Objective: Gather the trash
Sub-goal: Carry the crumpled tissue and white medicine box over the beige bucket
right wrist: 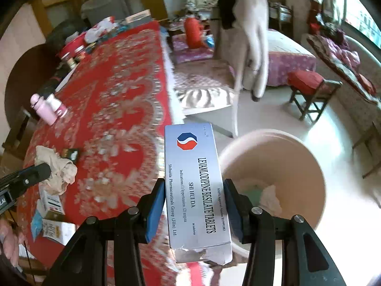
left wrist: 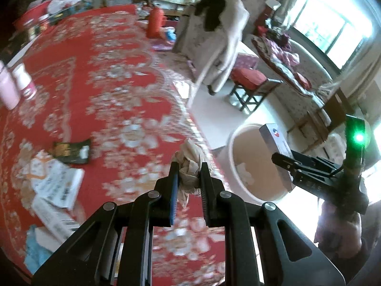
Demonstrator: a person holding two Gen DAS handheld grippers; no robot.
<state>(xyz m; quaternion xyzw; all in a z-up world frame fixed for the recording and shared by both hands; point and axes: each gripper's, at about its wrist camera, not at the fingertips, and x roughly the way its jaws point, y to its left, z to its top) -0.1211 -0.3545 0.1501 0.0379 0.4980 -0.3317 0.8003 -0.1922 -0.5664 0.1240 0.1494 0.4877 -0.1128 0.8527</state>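
Crumpled beige tissue (left wrist: 189,166) clenched in left hand-held gripper (left wrist: 189,174); silver torn-ended tablet box (right wrist: 195,181) in right (right wrist: 194,205).

The tablecloth (right wrist: 119,83) is red with a pale grey-white floral and scalloped pattern. The box (right wrist: 195,186) is silver with black lettering and a red, white and blue octagon. The tissue (left wrist: 189,166) is beige. The bin (right wrist: 307,166) is pale pink. Both grippers are black with blue pads (right wrist: 156,208). Near the tablecloth's left edge stand a pink bottle (right wrist: 44,109) and a dark packet (left wrist: 72,151).
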